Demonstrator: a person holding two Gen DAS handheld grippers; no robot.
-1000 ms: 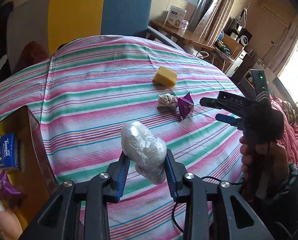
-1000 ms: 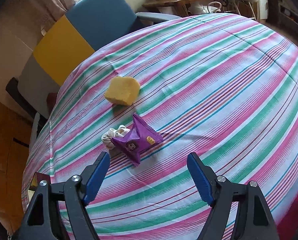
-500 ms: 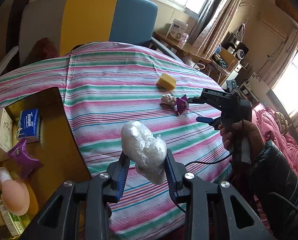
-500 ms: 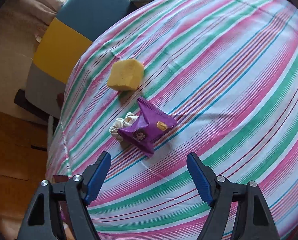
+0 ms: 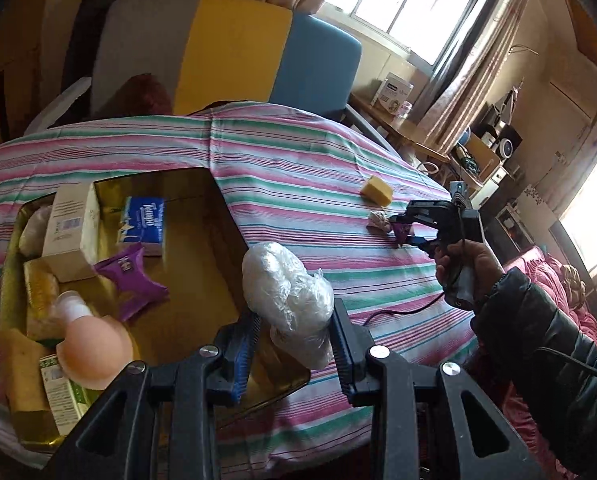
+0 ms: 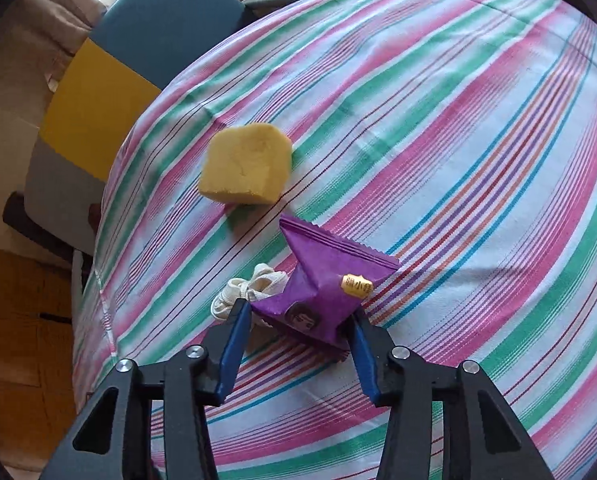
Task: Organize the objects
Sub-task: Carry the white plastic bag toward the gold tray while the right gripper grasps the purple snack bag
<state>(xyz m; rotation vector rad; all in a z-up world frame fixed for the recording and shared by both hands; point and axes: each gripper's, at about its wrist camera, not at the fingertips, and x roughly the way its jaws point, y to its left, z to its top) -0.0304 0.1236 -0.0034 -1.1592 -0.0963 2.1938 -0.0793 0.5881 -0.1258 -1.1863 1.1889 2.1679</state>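
Observation:
My left gripper (image 5: 294, 332) is shut on a crumpled clear plastic bag (image 5: 286, 292) and holds it above the right edge of an open cardboard box (image 5: 202, 240). My right gripper (image 6: 300, 334) has its jaws closed in around a purple snack packet (image 6: 322, 284) on the striped tablecloth; the pads touch its sides. It also shows in the left wrist view (image 5: 408, 230). A white cloth knot (image 6: 246, 288) lies just left of the packet. A yellow sponge (image 6: 244, 170) lies beyond them.
The box holds a blue tissue pack (image 5: 142, 222), a white carton (image 5: 72, 232), another purple packet (image 5: 132, 276), a peach bottle (image 5: 92, 350) and other items. A yellow, blue and grey chair (image 5: 234, 48) stands behind the table. A pink bed (image 5: 570, 292) is at right.
My left gripper has swung left with the plastic bag, over the box. My right gripper has moved down onto the purple packet and its jaws have narrowed around it.

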